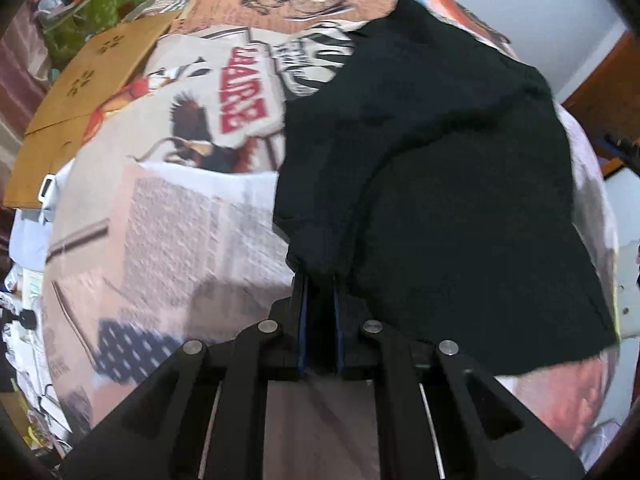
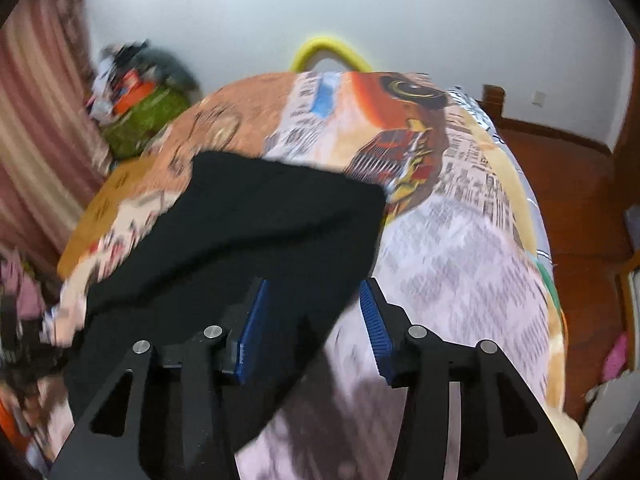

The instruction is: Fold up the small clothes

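Black garment [image 1: 440, 184], creased, half-folded

Left wrist camera sitting behind left gripper [image 1: 320, 280], looking forward and down along fingers, very near black garment [image 1: 440, 184]. Right wrist camera riding behind right gripper [image 2: 314, 292], facing forward over printed bedspread [image 2: 460, 248] toward white wall [image 2: 440, 12]. Both views sharing black garment, bedspread, cardboard box [image 1: 92, 92] and green bag [image 2: 148, 120] at far left.
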Available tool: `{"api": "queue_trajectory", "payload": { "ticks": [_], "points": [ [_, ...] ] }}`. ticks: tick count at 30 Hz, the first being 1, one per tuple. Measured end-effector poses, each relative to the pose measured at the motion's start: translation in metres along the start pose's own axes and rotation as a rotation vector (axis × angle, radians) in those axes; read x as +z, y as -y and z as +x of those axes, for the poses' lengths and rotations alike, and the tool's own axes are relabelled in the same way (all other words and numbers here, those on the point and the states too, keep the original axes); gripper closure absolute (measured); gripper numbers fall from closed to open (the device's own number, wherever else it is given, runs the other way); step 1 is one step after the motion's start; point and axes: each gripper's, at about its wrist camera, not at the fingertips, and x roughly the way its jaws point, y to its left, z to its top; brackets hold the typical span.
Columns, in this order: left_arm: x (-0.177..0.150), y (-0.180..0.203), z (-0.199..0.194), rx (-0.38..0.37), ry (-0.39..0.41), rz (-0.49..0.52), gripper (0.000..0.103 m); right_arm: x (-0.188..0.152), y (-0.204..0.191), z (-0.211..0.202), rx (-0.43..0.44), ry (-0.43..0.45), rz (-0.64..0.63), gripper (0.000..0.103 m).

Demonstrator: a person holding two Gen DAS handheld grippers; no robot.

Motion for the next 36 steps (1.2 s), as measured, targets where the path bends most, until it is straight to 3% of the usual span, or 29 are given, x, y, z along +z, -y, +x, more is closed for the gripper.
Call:
{"api": "queue_trajectory", "payload": {
  "ticks": [5,12,14,18,21,25,36],
  "points": [
    [-0.018,0.034,-0.012,-0.066,0.010,0.046,0.093,-0.036,-0.019,-0.026,0.026,-0.057,-0.071,0.059],
    [-0.028,0.049,-0.027,-0.044,0.038,0.071,0.093,-0.072,-0.037,-0.035,0.041,-0.131,-0.143,0.059],
    [-0.029,0.041,-0.038,-0.027,0.065,0.064,0.089,-0.082,-0.039,-0.029,0.048,-0.163,-0.137,0.059],
    [-0.020,0.017,-0.059,0.002,0.128,0.019,0.069,-0.104,-0.044,-0.017,0.080,-0.229,-0.122,0.059],
    [0.000,0.001,-0.071,0.039,0.165,-0.012,0.068,-0.117,-0.046,-0.008,0.085,-0.263,-0.129,0.059],
    [0.033,-0.008,-0.067,0.016,0.168,-0.026,0.061,-0.118,-0.044,-0.009,0.091,-0.242,-0.114,0.059],
    [0.130,0.029,0.018,0.009,0.079,0.032,0.053,-0.124,-0.045,-0.009,0.090,-0.225,-0.127,0.059]
  ]
}}
